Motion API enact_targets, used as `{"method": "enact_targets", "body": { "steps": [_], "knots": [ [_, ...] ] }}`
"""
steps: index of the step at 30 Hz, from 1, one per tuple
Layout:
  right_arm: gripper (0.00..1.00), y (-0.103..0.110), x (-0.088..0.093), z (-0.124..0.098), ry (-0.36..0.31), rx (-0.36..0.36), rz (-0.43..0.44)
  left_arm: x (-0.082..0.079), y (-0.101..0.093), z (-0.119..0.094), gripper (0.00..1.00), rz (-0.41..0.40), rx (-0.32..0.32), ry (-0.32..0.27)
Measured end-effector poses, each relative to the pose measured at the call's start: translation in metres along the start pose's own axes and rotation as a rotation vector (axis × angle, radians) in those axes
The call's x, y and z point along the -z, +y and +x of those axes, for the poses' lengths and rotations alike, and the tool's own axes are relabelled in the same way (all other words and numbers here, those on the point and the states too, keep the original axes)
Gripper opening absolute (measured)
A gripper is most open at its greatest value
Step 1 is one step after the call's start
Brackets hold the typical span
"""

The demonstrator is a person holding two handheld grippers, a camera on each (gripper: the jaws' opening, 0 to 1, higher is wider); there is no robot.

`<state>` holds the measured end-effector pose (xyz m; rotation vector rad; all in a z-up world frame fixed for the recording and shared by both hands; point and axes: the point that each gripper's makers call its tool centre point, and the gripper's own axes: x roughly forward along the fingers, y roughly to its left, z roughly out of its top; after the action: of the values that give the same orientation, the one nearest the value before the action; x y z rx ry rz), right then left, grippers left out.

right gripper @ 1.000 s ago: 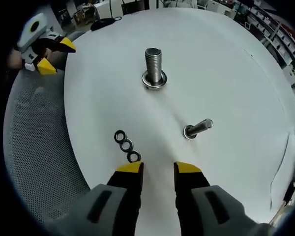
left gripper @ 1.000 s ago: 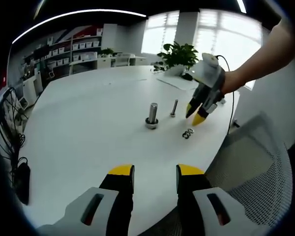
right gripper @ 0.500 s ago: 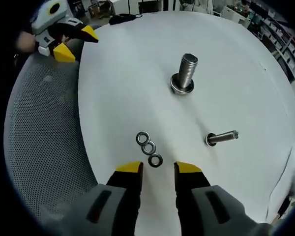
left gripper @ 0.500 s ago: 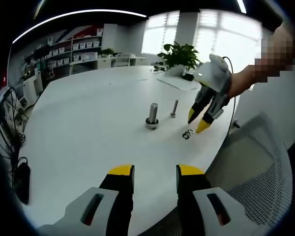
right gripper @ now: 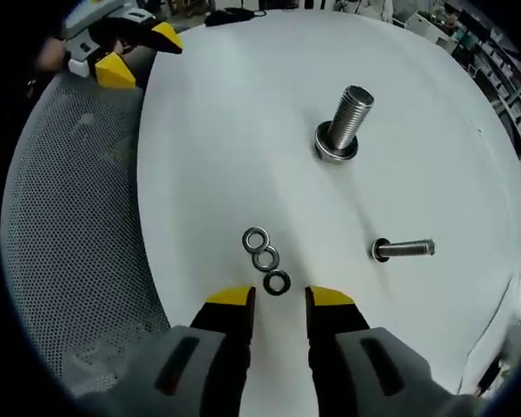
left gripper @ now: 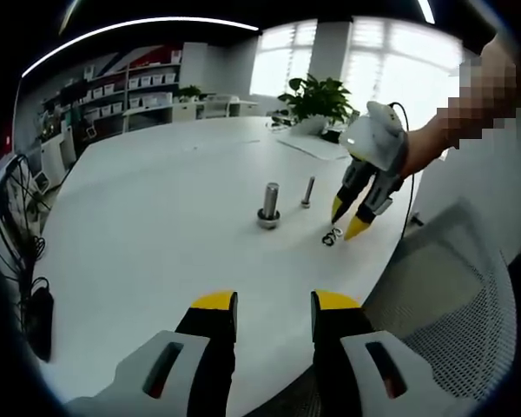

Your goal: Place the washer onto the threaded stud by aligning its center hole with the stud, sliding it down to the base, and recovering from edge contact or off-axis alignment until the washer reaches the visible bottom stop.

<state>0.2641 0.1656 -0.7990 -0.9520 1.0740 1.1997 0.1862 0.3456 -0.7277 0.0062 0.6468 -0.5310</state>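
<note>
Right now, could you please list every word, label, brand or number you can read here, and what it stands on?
None can be read.
Shelf boxes: any labels too small and blurred.
Washers, large stud, small stud, both grippers: no visible markings.

A: Daylight is pouring in through the windows behind the plant, blowing them out to pure white, and a ceiling light strip is bowing into an arc above them.

B: The white table is glowing evenly, nearly glaring. The large stud is casting only a faint, soft shadow beside its base.

A: Edges are bending hard; shelves far left of the plant are going soft.
</note>
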Motion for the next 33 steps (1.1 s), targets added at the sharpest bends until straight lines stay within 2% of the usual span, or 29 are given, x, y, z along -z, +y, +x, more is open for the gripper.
{"method": "enact_targets", "body": {
  "steps": [9, 13, 17, 22, 27, 33],
  "knots": [
    [0.24, 0.0030, -0.0017, 0.0015, 0.010, -0.006, -0.049, -0.0010, -0.0008, 0.0000, 0.32, 0.003, 0.001, -0.001],
    [0.23, 0.0026, -0.0033, 0.0017, 0.035, 0.008, 0.011, -0.0008, -0.0008, 0.0004, 0.32, 0.005, 0.002, -0.002],
    [0.22, 0.0029, -0.0028, 0.0025, 0.048, 0.004, -0.009, -0.0007, -0.0010, 0.0008, 0.32, 0.006, 0.002, -0.002],
    [0.18, -0.0006, -0.0037, 0.0031, 0.042, 0.009, 0.026, 0.0000, -0.0007, 0.0012, 0.32, 0.006, 0.001, 0.000],
    [0.17, 0.0005, -0.0047, 0.0038, 0.086, -0.007, -0.030, -0.0001, -0.0015, 0.0012, 0.32, 0.007, 0.004, 0.001],
    [0.16, -0.0004, -0.0042, 0.0043, 0.104, -0.011, -0.036, -0.0001, -0.0008, 0.0009, 0.32, 0.005, 0.002, 0.000]
  ]
}}
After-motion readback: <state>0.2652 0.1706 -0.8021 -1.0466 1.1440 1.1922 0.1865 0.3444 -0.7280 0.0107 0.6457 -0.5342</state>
